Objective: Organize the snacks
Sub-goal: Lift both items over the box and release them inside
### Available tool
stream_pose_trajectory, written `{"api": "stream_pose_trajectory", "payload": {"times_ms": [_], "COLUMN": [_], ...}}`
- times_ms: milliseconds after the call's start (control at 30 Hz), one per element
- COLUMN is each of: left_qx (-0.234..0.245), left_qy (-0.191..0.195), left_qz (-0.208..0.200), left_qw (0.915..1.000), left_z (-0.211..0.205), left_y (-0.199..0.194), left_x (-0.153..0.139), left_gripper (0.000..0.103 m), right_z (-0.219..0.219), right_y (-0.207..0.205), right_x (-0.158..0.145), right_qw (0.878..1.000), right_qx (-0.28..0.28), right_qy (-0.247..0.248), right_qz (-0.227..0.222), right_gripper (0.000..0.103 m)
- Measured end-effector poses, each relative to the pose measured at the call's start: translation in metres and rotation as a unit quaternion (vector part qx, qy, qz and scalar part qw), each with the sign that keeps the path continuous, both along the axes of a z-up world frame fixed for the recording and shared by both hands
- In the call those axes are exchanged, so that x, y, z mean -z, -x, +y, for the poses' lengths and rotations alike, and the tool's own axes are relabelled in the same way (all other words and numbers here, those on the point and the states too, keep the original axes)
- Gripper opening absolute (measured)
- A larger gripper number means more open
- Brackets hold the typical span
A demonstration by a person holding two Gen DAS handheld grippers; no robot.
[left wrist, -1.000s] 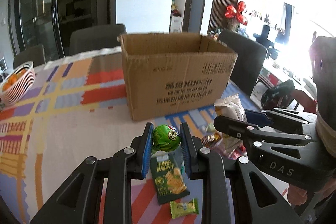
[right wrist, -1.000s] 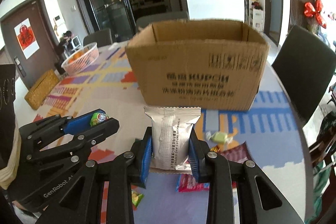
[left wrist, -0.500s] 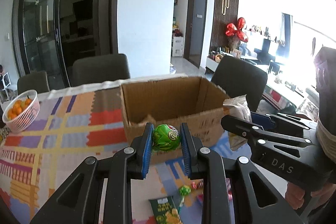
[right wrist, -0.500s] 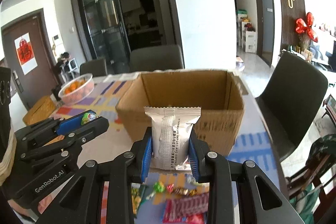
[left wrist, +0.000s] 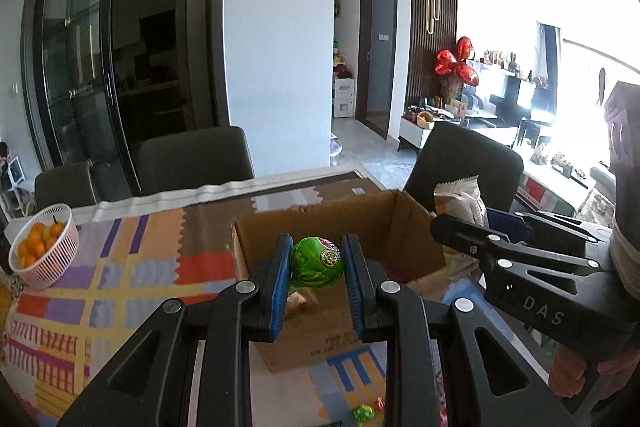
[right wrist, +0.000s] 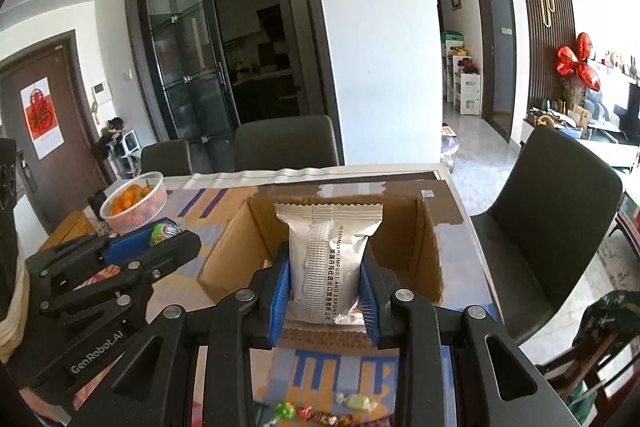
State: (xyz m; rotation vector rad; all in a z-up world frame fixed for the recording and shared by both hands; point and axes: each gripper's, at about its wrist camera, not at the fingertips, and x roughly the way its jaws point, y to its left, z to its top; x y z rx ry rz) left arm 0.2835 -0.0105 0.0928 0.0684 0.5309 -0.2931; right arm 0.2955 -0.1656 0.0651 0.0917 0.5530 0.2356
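We hold the left gripper [left wrist: 316, 269] above the near wall of the cardboard box [left wrist: 404, 227], its blue pads closed narrowly on a round green candy [left wrist: 317, 262]. The right gripper [right wrist: 325, 281] sits beside it, also at the box's near wall, its fingers clamped on the lower half of a silver snack packet [right wrist: 326, 259] that stands upright over the opening. Inside the box, below the candy, we can make out one pale item; the rest of the floor is hidden. More wrapped candies [right wrist: 320, 413] lie on the patterned tablecloth [left wrist: 120, 267] in front of the box, and a basket of oranges [left wrist: 42, 245] stands well to the box's left.

Risks, as we judge them:
- Both loads hang close to the near wall rather than over the box's middle. Opening here could let either one strike the rim and fall outside, onto the cloth in front of the box.
- The candy is round and held only at its sides, so any slackening of the pads could let it roll out early.
- The packet is tall and light. Released upright, it may catch on the near wall and lean out over the rim.
- The two grippers are near each other above the box. Lowering both together could make them collide.
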Motion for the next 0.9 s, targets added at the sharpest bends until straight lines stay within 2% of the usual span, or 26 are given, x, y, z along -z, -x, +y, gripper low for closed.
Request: {"api": "stream_pose_trajectory", "payload": {"times_ms": [233,367,533,567,600,633,700,900], "left_qx": [0.003,0.003,0.005,0.003,-0.007,-0.015,-0.032,-0.037], "left_qy": [0.005,0.01,-0.003,-0.01,-0.023,-0.03,-0.037,-0.053], "left_qz": [0.014,0.029,0.045,0.042,0.036,0.032,0.023,0.013], "left_qw": [0.9999,0.9995,0.999,0.9991,0.999,0.9989,0.9986,0.9978], "left_z": [-0.002,-0.004,-0.009,-0.011,-0.013,-0.013,-0.01,-0.005], "left_y": [-0.032,-0.05,-0.067,-0.067,-0.066,-0.065,-0.06,-0.036], "left_x": [0.003,0.012,0.023,0.024,0.024,0.023,0.023,0.022], "left_gripper": [0.026,0.026,0.027,0.031,0.049,0.063,0.063,0.067], "right_z": [-0.003,-0.007,-0.008,-0.008,-0.008,-0.009,-0.013,-0.021], "right_y": [-0.032,-0.047,-0.066,-0.068,-0.07,-0.071,-0.074,-0.052], "right_x": [-0.001,0.007,0.018,0.02,0.022,0.024,0.028,0.031], "right_qw": [1.0,1.0,0.999,0.999,0.999,0.999,0.998,0.998], "right_qx": [-0.001,0.0,0.001,0.001,0.0,0.003,0.02,0.026], "right_qy": [0.007,0.01,0.015,0.016,0.018,0.02,0.027,0.03], "right_qz": [0.013,0.023,0.039,0.041,0.044,0.045,0.054,0.04], "right_gripper": [0.032,0.032,0.032,0.032,0.033,0.04,0.052,0.052]}}
